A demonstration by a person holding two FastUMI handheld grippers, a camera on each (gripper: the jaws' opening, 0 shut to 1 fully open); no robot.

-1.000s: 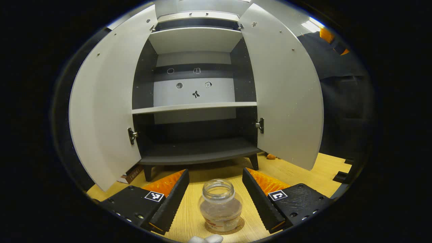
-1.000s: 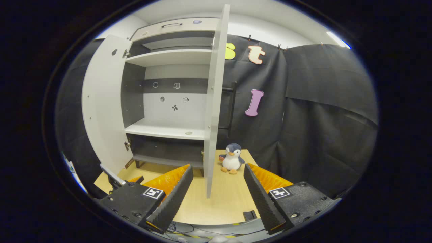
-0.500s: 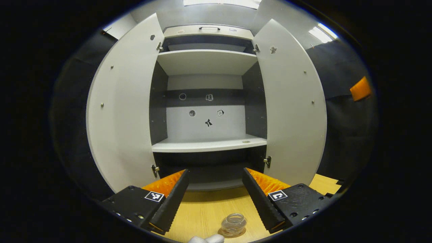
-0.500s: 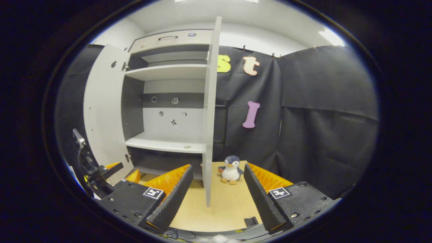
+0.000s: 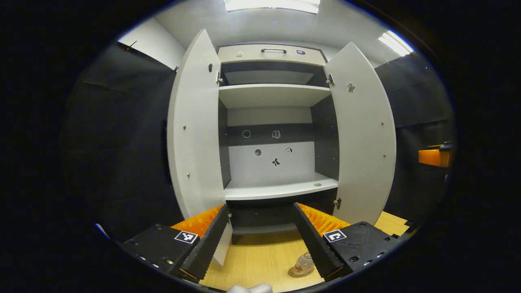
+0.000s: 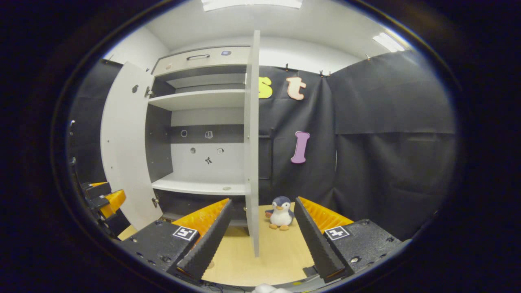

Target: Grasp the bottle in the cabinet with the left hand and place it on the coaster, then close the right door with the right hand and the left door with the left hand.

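Below, the bottle (image 5: 304, 263) is seen standing on the coaster (image 5: 296, 273) on the table (image 5: 260, 260), apart from the left claw (image 5: 260, 240), which is released. The right claw (image 6: 260, 240) is likewise released, with the cabinet's right door (image 6: 252, 142) edge between its fingers, untouched. Both doors are left wide.

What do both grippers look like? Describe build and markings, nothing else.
The left gripper and the right gripper are built alike: two long wedge-shaped fingers with ribbed inner faces, each mounted on a black, textured block with screws. Every block carries a square black-and-white marker tag.
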